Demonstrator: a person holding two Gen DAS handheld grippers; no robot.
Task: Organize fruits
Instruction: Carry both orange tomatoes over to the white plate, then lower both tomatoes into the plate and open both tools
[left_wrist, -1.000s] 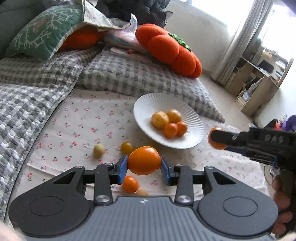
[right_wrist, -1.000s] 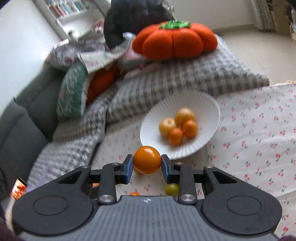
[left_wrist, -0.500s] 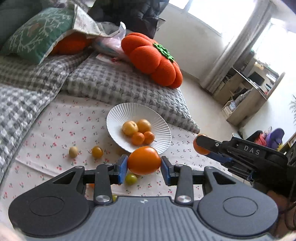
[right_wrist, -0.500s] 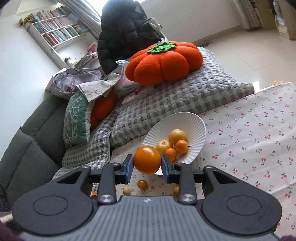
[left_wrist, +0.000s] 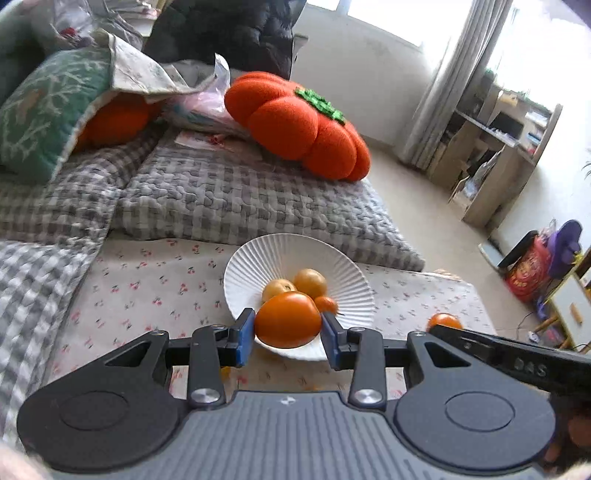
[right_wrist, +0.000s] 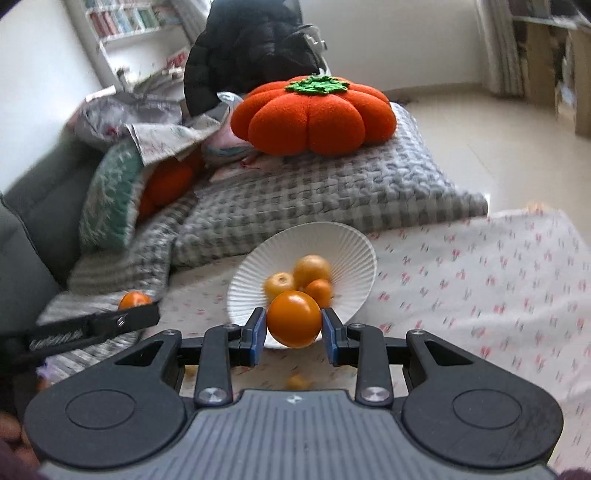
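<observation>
Orange fruit sits in both grippers. Going left to right in the left wrist view, a green pillow (left_wrist: 40, 110) and checked blanket (left_wrist: 229, 199) lie far ahead and to the left of the left gripper (left_wrist: 288, 334), with a pumpkin cushion (left_wrist: 299, 125) beyond them. Straight ahead, just past the fingertips, is the white plate (left_wrist: 266, 254) on the cherry-print cloth (left_wrist: 147, 284), already holding a few small fruits (left_wrist: 310, 282). The left gripper is closed on a large orange tomato (left_wrist: 287, 319), its blue pads pressing either side; the fruit hangs over the plate's near rim, which suggests it is being carried there to join the others. To the right of this gripper, the right gripper reaches in from the side with its own fruit at the tip.

In the right wrist view, the left gripper shows far left, a fruit at its end. Ahead is the same plate (right_wrist: 347, 243), tilted in view, and the right gripper (right_wrist: 293, 332) is clamped on a round orange fruit (right_wrist: 293, 319) just short of the rim. A couple of small fruits (right_wrist: 297, 382) lie loose on the cloth beneath the fingers, so collecting looks unfinished. Both grips are narrow and centred on the fruit, probably to keep these round things from rolling out.
</observation>
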